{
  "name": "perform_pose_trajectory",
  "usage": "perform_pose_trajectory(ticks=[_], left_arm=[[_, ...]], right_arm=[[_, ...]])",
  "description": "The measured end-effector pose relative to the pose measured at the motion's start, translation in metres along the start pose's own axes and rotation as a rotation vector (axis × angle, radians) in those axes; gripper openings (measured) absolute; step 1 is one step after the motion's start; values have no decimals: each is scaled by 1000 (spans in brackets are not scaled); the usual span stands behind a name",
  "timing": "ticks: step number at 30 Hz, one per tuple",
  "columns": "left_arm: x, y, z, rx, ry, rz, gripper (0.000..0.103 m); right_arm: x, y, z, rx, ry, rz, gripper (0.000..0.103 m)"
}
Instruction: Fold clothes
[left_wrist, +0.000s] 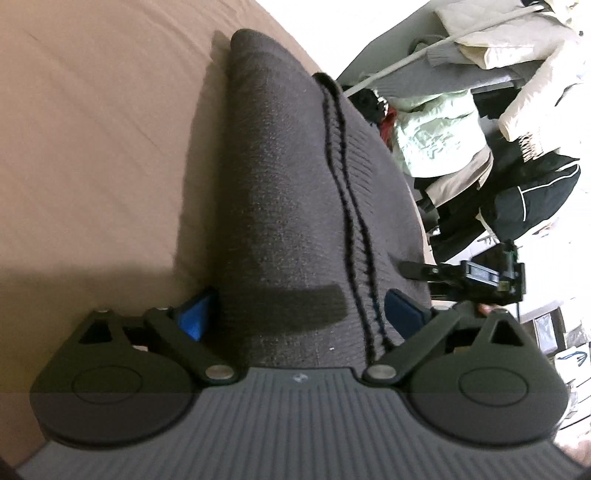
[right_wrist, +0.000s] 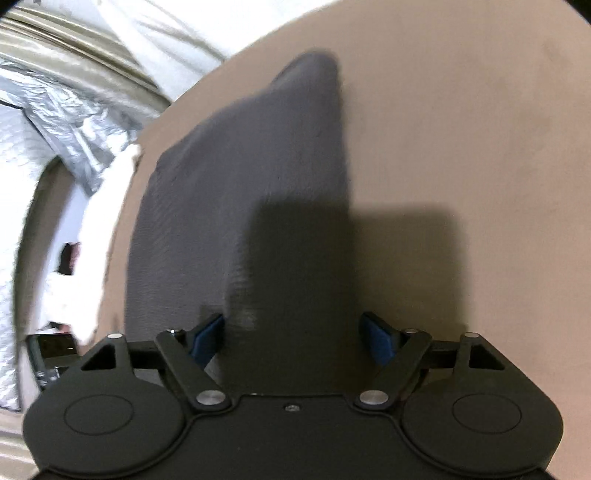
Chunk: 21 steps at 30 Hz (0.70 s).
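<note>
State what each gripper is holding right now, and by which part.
Nothing is held. The left gripper and right gripper both stand open over the dark grey knit garment, their blue pads apart and not pressing the fabric.

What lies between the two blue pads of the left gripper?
In the left wrist view, the grey sweater with its black stripes lies between the left gripper's wide-open pads.

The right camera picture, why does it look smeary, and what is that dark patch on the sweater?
Right wrist view: blurred by motion, and the dark patch on the sweater is a shadow. Left wrist view: sharper, though the window side is washed out white.
</note>
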<state>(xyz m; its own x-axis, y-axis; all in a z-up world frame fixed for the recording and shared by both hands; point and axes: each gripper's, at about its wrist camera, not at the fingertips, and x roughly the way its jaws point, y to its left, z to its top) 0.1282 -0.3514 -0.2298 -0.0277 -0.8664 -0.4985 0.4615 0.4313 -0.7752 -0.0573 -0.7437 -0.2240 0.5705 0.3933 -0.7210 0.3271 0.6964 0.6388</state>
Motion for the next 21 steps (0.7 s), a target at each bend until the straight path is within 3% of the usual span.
perform_pose_trajectory(ticks=[2, 4, 6, 8, 12, 17, 21], left_arm=[[3, -8, -5, 57, -5, 40, 94], [8, -20, -9, 131, -5, 100, 60], [10, -32, -12, 195, -7, 154, 39], [6, -45, -13, 235, -42, 182, 28], [-5, -68, -12, 307, -98, 228, 26], [-9, -99, -24, 543, -113, 381, 25], [-29, -96, -19, 487, -128, 371, 25]], right_arm=[[11, 7, -7, -47, -4, 4, 90], [14, 17, -9, -131, -42, -15, 88], [14, 30, -11, -238, -94, -46, 70], [13, 47, -17, -371, -135, -93, 59], [1, 75, -26, -486, -202, -169, 43], [-8, 116, -46, -601, -311, -235, 39], [-5, 165, -55, -691, -355, -231, 38]])
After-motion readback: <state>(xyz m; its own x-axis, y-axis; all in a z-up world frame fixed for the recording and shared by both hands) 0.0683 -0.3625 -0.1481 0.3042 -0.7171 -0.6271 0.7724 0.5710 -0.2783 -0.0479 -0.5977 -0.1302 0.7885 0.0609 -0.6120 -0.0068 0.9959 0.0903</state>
